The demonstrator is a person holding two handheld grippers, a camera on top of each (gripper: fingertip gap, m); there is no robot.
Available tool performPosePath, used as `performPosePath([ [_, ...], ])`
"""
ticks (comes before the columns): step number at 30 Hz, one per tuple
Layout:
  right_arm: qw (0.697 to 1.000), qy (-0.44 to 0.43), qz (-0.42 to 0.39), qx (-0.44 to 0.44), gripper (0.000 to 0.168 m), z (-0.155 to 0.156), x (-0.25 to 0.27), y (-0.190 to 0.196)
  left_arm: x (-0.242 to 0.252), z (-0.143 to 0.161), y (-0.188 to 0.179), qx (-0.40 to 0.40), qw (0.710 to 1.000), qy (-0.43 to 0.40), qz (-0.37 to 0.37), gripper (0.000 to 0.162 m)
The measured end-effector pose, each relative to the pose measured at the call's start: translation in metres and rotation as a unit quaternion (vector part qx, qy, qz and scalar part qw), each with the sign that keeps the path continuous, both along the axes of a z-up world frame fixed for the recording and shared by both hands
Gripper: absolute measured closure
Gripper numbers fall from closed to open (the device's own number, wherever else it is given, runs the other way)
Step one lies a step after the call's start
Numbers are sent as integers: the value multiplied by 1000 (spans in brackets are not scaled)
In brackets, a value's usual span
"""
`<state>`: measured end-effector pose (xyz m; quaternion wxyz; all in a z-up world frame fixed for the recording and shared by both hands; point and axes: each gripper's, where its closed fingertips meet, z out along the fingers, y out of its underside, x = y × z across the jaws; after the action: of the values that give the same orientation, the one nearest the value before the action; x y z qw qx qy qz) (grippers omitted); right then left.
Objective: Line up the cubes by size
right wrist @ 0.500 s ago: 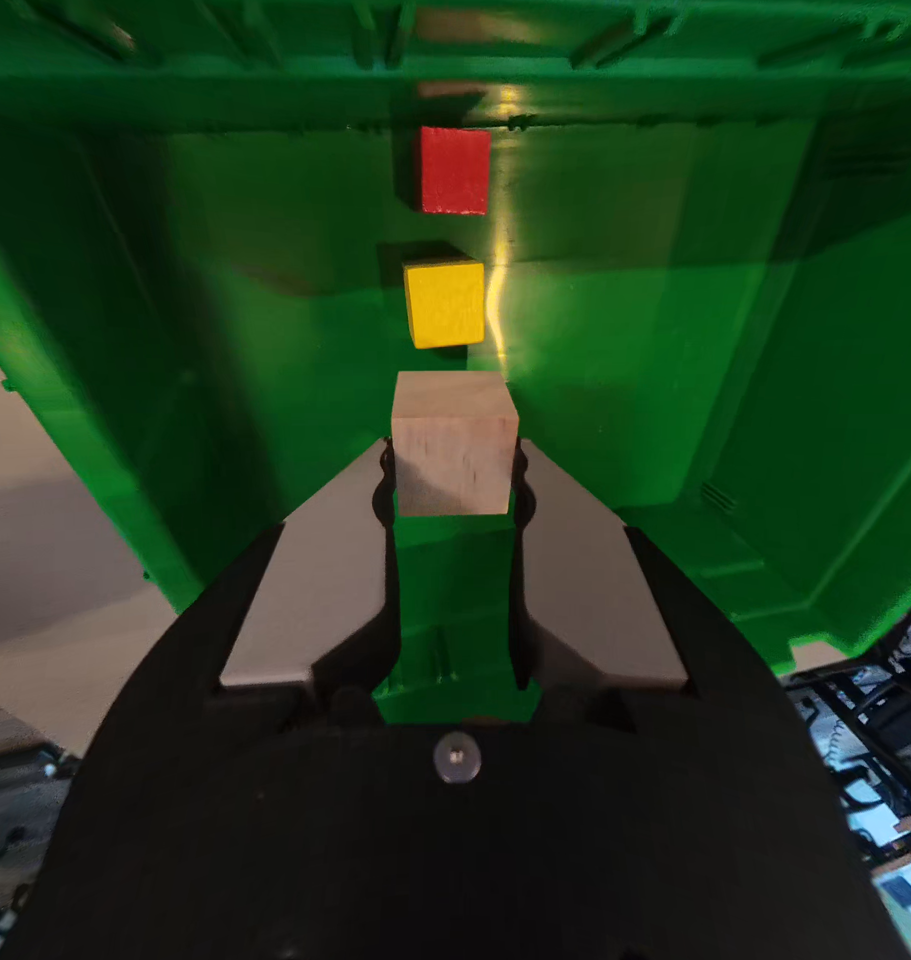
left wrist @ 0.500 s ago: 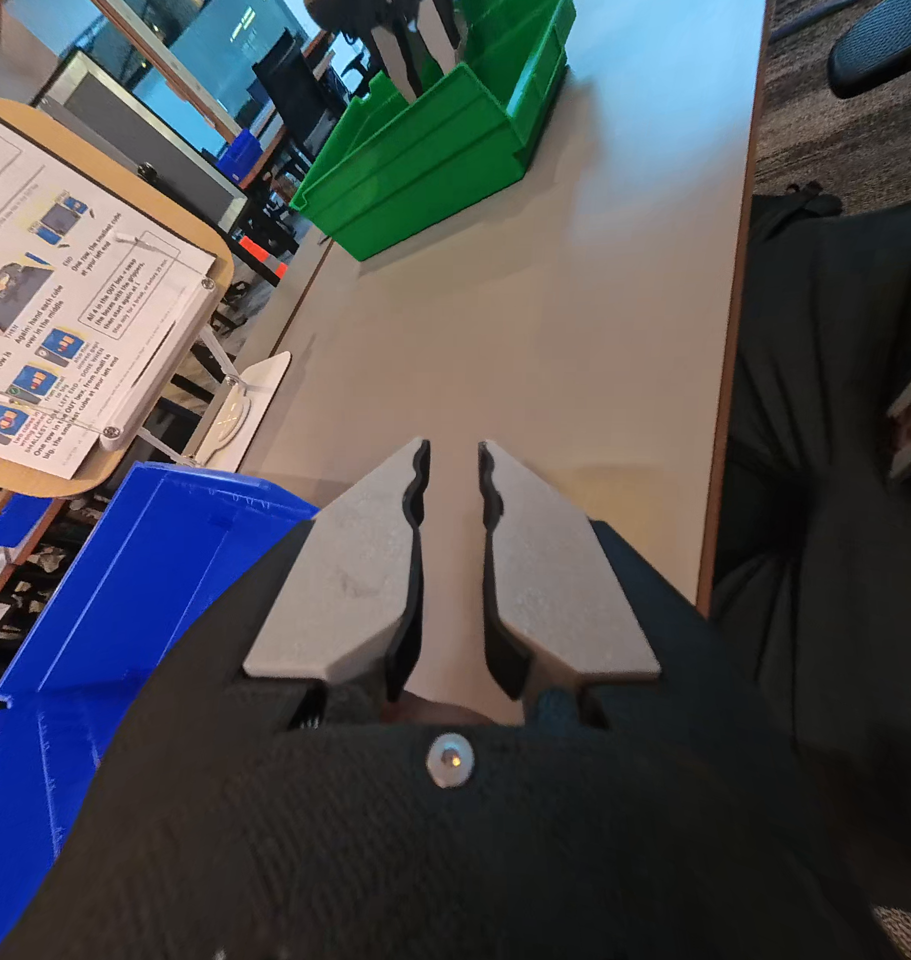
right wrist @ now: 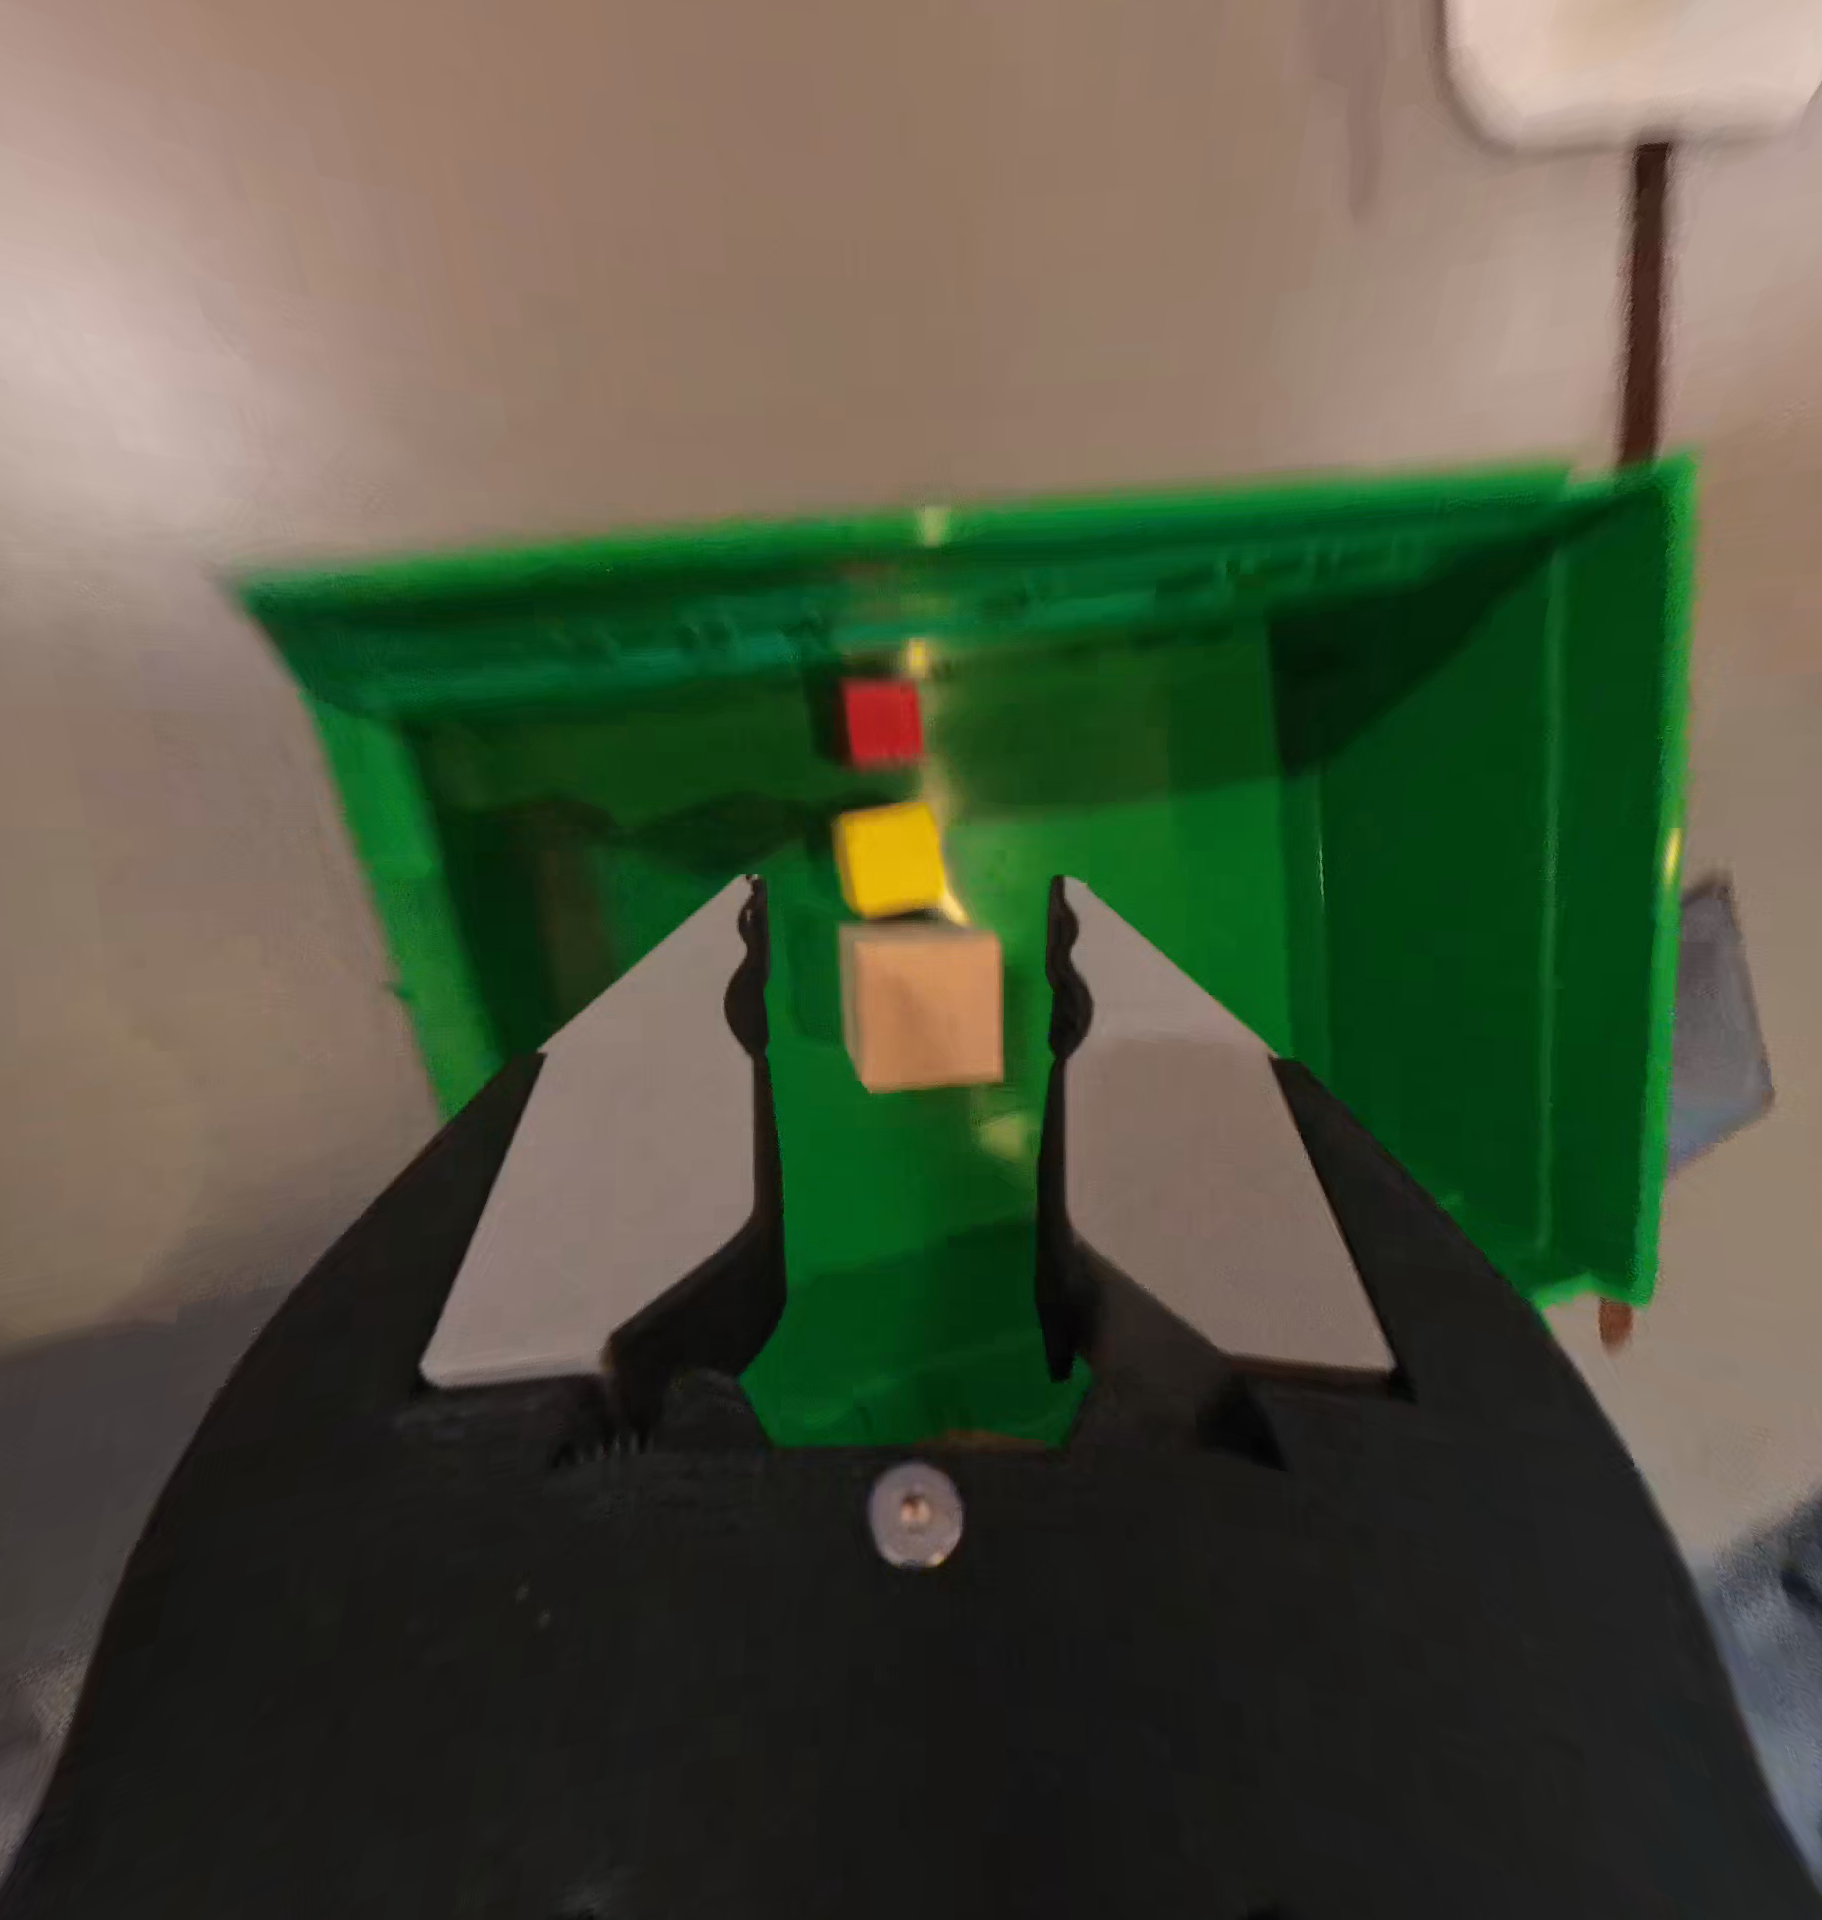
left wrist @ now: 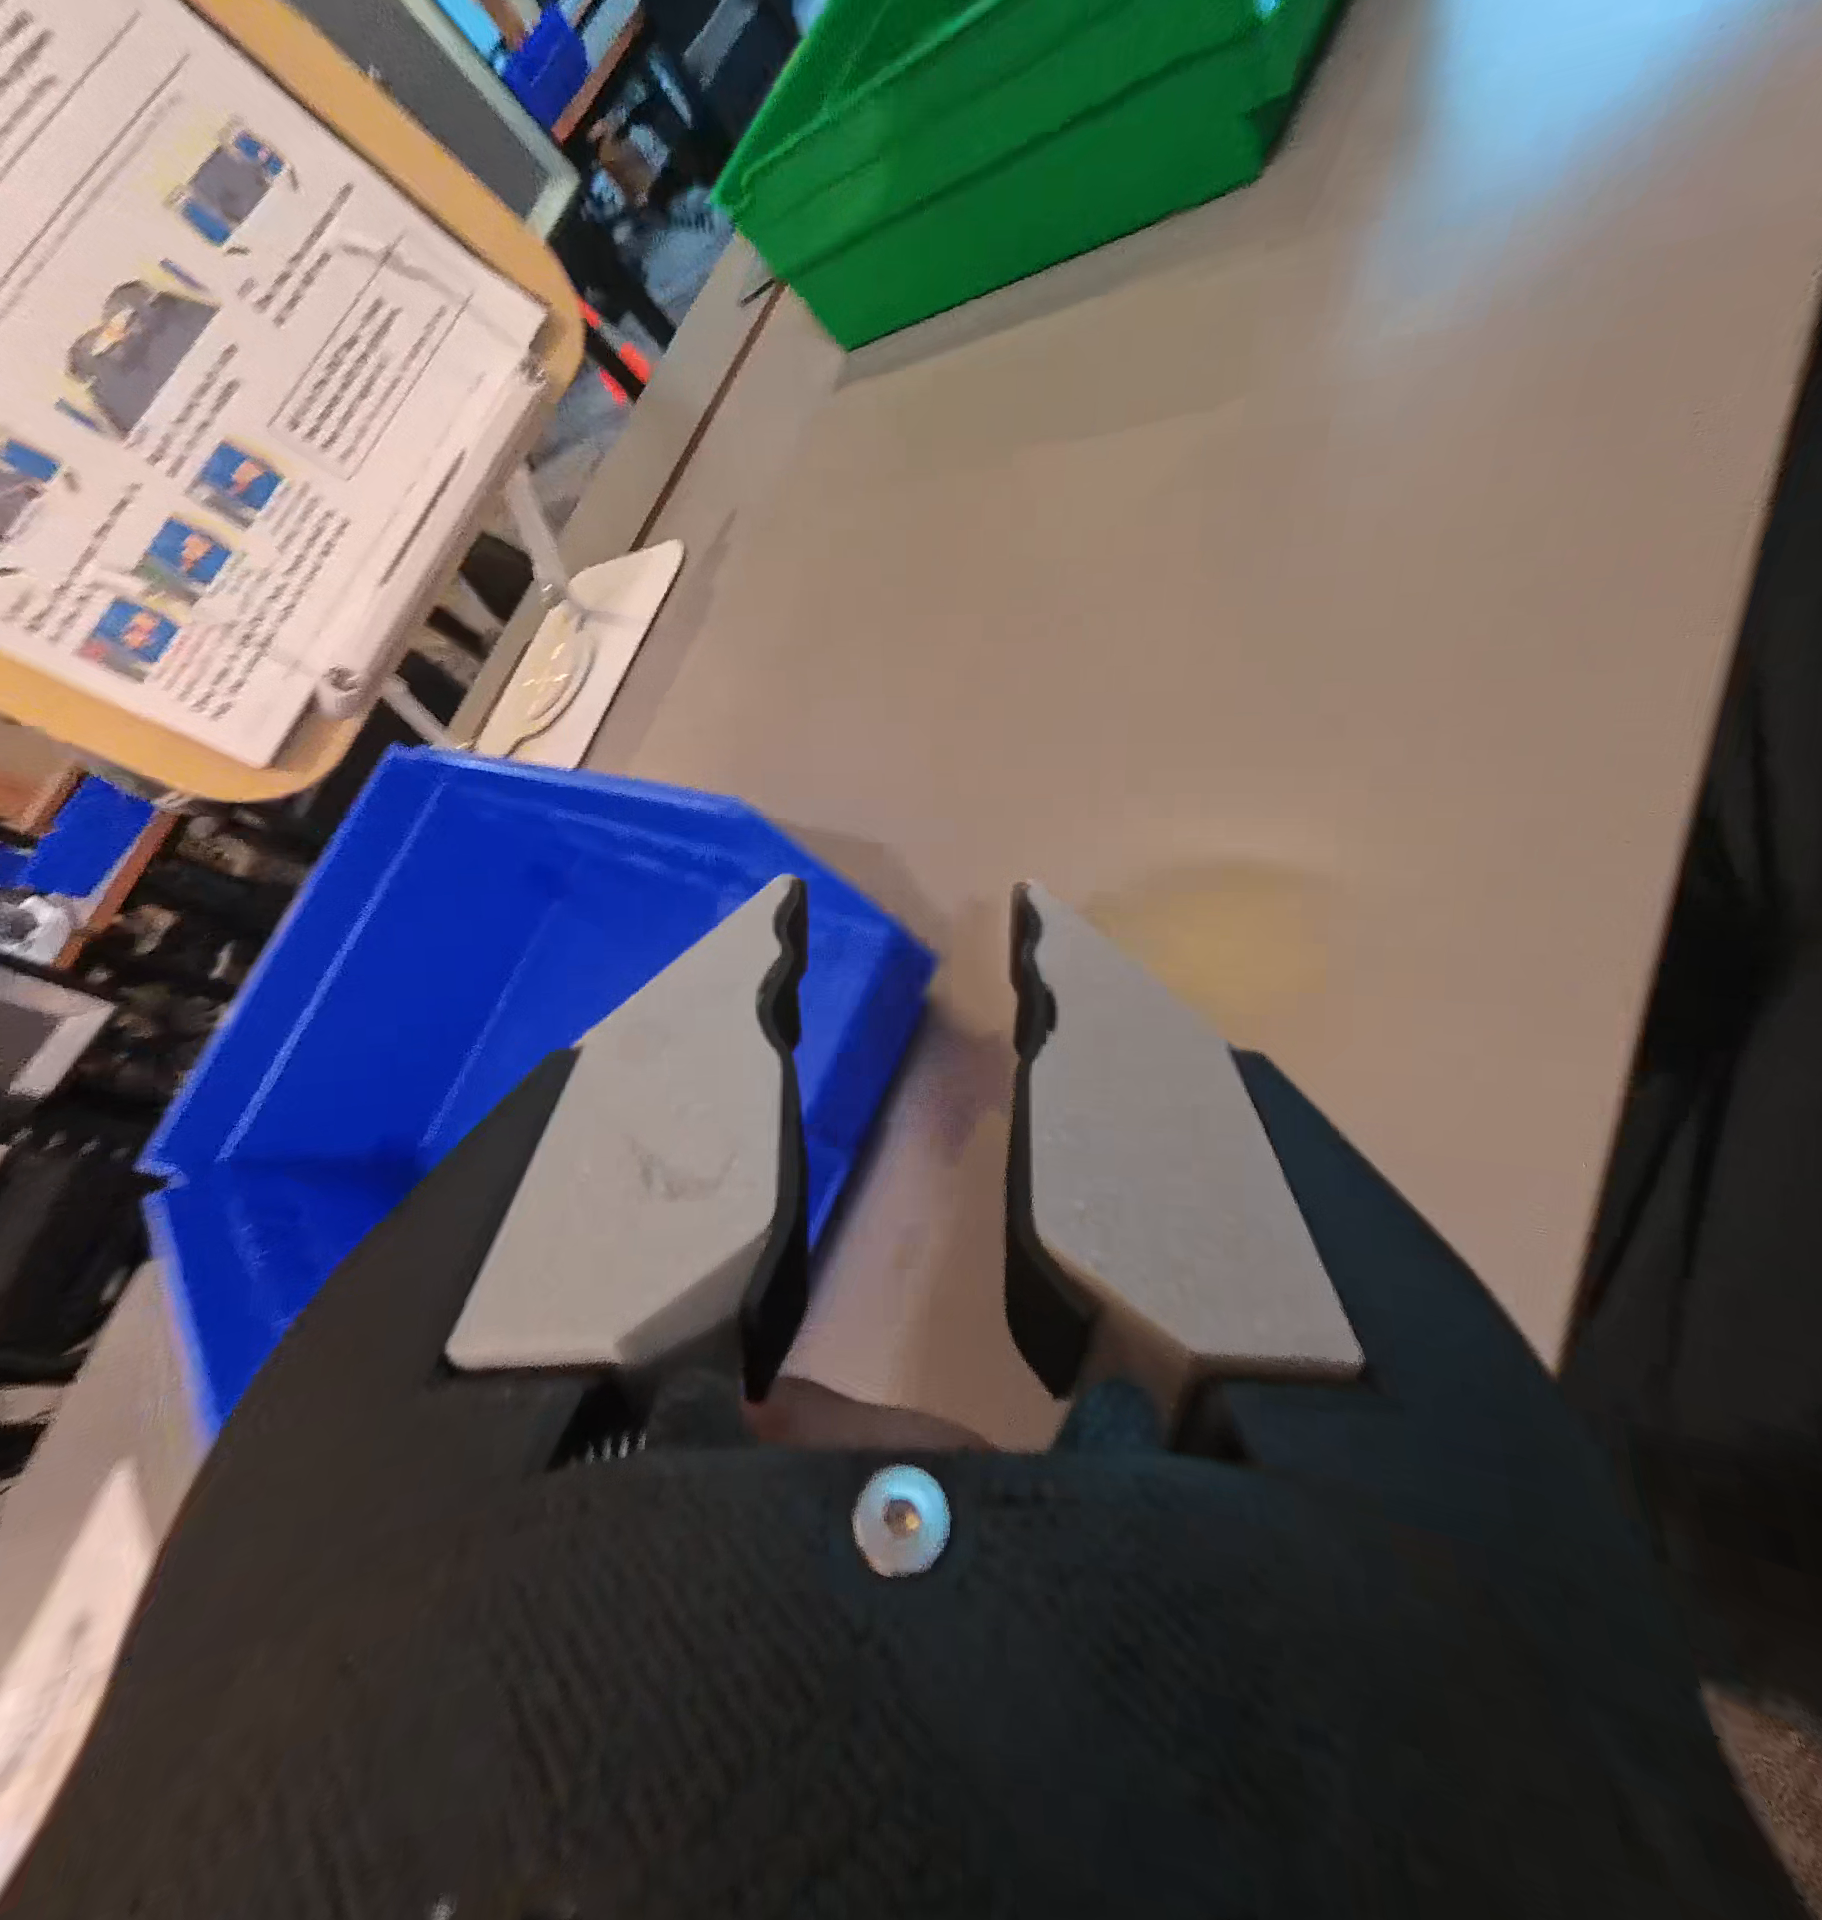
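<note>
Right gripper point(right wrist: 907, 904): jaws spread wide, nothing between the pads, both fingers clear of every cube. Just beyond the fingertips, inside the gap as seen from the wrist, one plain wooden cube point(right wrist: 922, 1008), the largest, resting on the floor of a green bin point(right wrist: 1458, 883). At 12 o'clock from it, one yellow cube point(right wrist: 886, 857), mid-sized, its near edge appearing to meet the far edge of the wooden one; contact too blurred to settle. Further along at 12 o'clock, one red cube point(right wrist: 881, 722), the smallest, a little apart from the yellow, near the far wall of the bin. Three cubes in all, one of each colour, in a single file running away from the gripper. Beige tabletop around the bin.

Left gripper point(left wrist: 907, 935): jaws parted by a moderate gap, empty, poised over the beige table point(left wrist: 1198, 623). At 9 o'clock of its fingers, one blue bin point(left wrist: 450, 987), partly hidden behind the left finger. At 12 to 1 o'clock, far up the table, green bins nested together point(left wrist: 990, 187), count unclear in the blur. At 10 o'clock, off the table edge, one printed instruction sheet point(left wrist: 180, 416) on a wooden board.

Cubes visible only in the right wrist view; blue bin and sheet only in the left wrist view.
</note>
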<state>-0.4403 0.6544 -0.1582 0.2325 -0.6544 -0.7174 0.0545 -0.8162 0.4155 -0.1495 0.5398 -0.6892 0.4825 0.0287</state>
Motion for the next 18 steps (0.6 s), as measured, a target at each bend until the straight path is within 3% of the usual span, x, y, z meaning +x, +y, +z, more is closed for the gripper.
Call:
performPosePath([
  [3,991,112,68,5,118,28,-35,-52,-33,18,20,-12,996,89,11,121],
  [6,974,180,135,4,117,37,-65,-105,-62,22,48,-86,981,174,10,109],
  [11,948,241,199,-61,103,29,-98,-169,-131,-17,91,-281,917,272,72,93],
  [18,934,258,223,-106,100,4,-100,-202,-176,-58,132,-331,873,345,93,91],
])
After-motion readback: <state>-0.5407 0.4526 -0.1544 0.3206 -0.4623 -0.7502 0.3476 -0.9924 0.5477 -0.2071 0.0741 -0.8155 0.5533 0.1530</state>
